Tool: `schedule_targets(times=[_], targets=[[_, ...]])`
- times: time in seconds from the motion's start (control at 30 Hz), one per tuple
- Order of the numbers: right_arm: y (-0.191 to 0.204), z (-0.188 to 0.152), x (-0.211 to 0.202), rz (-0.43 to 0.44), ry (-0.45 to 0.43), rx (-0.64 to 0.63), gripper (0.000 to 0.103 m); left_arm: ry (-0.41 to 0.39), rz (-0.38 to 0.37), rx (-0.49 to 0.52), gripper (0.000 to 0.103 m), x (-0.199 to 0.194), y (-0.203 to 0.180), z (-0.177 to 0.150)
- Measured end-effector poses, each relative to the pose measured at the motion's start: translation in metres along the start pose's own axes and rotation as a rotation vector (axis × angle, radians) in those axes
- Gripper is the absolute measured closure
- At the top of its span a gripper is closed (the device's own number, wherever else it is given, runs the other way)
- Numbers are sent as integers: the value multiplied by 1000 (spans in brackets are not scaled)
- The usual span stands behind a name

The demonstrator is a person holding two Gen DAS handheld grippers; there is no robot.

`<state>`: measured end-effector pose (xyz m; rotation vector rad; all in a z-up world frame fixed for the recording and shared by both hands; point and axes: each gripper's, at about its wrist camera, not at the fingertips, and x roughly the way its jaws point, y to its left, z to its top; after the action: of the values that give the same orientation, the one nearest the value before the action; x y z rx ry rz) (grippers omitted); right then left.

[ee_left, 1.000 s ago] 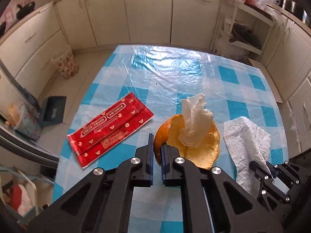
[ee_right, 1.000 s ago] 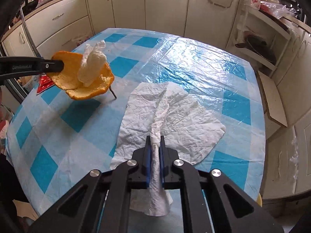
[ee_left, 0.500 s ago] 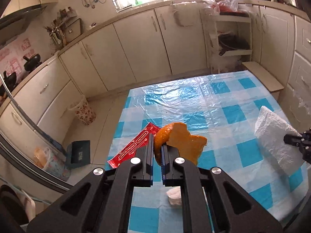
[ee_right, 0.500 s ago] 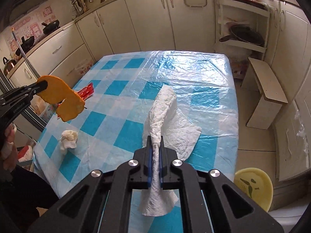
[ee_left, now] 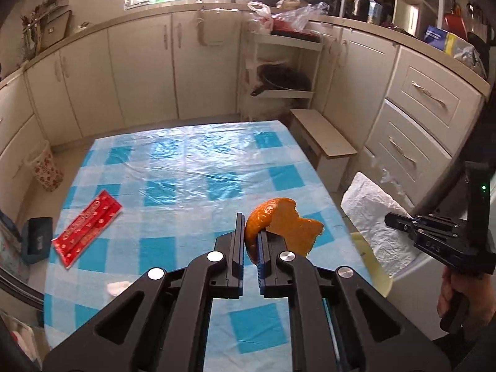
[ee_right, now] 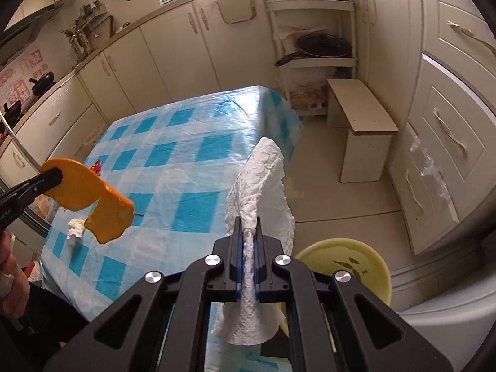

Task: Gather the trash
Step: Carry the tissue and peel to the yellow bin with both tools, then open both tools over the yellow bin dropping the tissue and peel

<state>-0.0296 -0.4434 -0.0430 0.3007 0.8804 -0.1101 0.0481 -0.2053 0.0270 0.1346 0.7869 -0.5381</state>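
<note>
My left gripper is shut on an orange peel and holds it in the air above the table's right front part; the peel also shows in the right wrist view. My right gripper is shut on a white paper towel that hangs past the table's right edge, above a yellow bin on the floor. The towel also shows in the left wrist view. A red wrapper lies at the table's left edge. A small crumpled tissue lies on the table near the front.
The table has a blue-and-white checked plastic cloth. A low white stool stands on the floor to its right, with cabinets and drawers behind. A patterned waste basket stands on the floor at far left.
Both grippers rose and swung right with their loads. The towel left the table and now hangs over the yellow bin. The crumpled tissue fell out of the peel onto the table.
</note>
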Motion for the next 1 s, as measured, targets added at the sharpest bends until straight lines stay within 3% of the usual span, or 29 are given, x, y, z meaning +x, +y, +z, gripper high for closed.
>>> schedule_targets(times=[0.27, 0.4, 0.43, 0.5, 0.6, 0.73, 1.0], targets=[[-57, -27, 22, -98, 122, 84, 96, 73, -131, 44, 96, 33, -94, -17], [-83, -42, 45, -115, 205, 141, 96, 121, -154, 32, 96, 58, -126, -28], [-90, -45, 51, -114, 227, 165, 94, 138, -151, 30, 96, 66, -132, -31], [-104, -48, 56, -116, 246, 215, 72, 169, -142, 29, 96, 80, -142, -38], [-116, -48, 48, -147, 228, 261, 64, 207, -131, 34, 96, 98, -155, -48], [-122, -38, 20, -177, 130, 291, 55, 235, -122, 55, 96, 110, -172, -58], [-119, -12, -32, -145, -61, 285, 43, 262, -113, 117, 96, 124, -209, -72]])
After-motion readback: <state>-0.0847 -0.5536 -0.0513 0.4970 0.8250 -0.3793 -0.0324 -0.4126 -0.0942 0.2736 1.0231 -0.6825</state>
